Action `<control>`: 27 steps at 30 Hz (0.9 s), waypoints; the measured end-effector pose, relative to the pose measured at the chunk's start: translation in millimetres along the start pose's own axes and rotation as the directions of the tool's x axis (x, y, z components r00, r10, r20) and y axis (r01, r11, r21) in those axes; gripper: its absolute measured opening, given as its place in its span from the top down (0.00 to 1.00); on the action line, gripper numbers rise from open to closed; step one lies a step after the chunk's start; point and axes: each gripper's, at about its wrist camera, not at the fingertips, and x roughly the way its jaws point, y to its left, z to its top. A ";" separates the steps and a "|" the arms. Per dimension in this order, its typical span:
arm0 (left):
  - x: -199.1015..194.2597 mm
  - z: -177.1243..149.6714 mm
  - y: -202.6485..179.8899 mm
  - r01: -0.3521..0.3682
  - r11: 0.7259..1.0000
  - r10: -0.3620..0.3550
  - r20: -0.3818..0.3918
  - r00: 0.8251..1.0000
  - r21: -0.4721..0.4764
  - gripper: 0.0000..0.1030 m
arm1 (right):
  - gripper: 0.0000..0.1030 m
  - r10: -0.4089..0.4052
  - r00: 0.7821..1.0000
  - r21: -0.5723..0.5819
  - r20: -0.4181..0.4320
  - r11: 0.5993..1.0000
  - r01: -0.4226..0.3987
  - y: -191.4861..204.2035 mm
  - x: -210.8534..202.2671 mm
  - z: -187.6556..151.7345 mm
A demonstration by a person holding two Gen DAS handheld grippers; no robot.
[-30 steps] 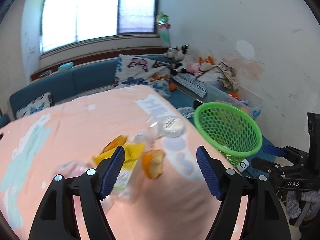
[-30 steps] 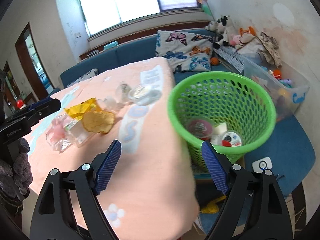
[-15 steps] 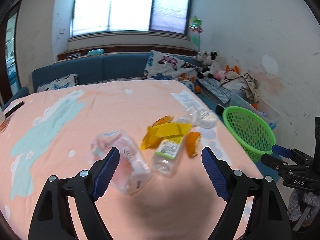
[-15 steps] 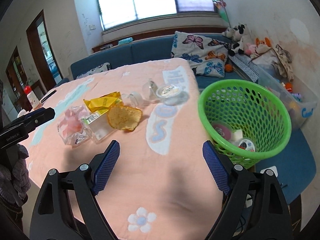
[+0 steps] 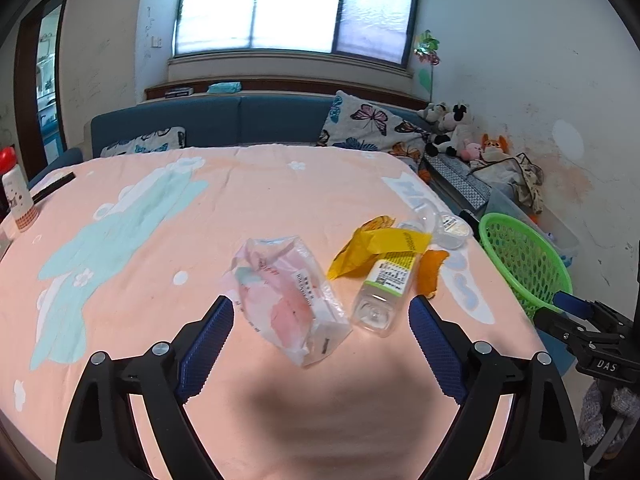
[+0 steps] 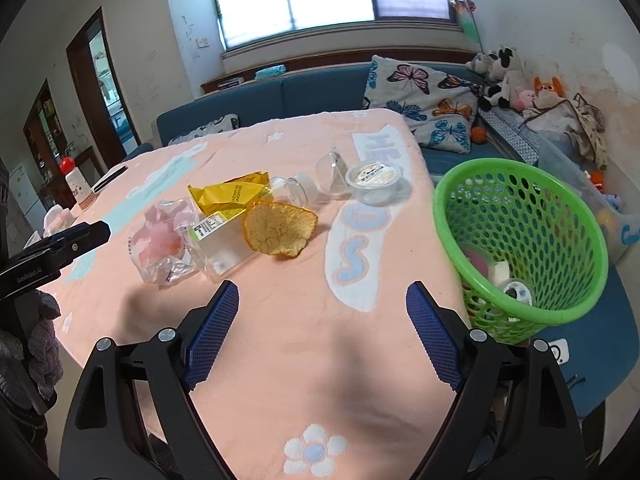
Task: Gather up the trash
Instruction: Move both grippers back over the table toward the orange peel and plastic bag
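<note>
On the pink tablecloth lies a pile of trash: a crumpled pink-and-clear bag (image 5: 288, 300), a clear bottle (image 5: 384, 292) with a green label, a yellow wrapper (image 5: 380, 244), an orange peel (image 5: 430, 270) and a lidded clear cup (image 5: 452, 228). My left gripper (image 5: 320, 314) hovers just short of the bag and bottle; its jaws are opening and nothing is between them. My right gripper (image 6: 322, 300) is open and empty over bare cloth, with the peel (image 6: 280, 228) and bottle (image 6: 220, 248) ahead. The green basket (image 6: 560, 216) stands off the table's right edge with some trash inside.
A blue sofa (image 5: 240, 120) with butterfly pillows (image 6: 424, 96) runs behind the table. Plush toys (image 6: 504, 76) and a clear storage bin (image 6: 580, 168) line the right wall. A white cup with a red top (image 5: 14, 192) stands at the table's far left edge.
The left wrist view swung from the basket side to face the bag and bottle, and its jaws widened. The right gripper moved left from over the basket to over the table.
</note>
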 end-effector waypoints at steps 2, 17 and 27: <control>-0.1 -0.1 2.8 -0.007 1.000 0.007 -0.001 1.000 -0.008 0.16 | 0.17 0.006 1.000 -0.004 -0.004 1.000 -0.007 0.7 2.9 1.2; 6.4 -1.6 7.5 -0.031 0.999 0.030 -0.026 0.999 -0.024 0.15 | 0.17 0.063 0.997 -0.036 -0.043 0.997 -0.065 4.9 27.0 5.1; 13.6 -4.3 15.9 -0.047 0.998 0.044 -0.050 0.998 -0.051 0.15 | 0.17 0.130 0.986 -0.074 -0.108 0.988 -0.138 10.8 55.2 12.1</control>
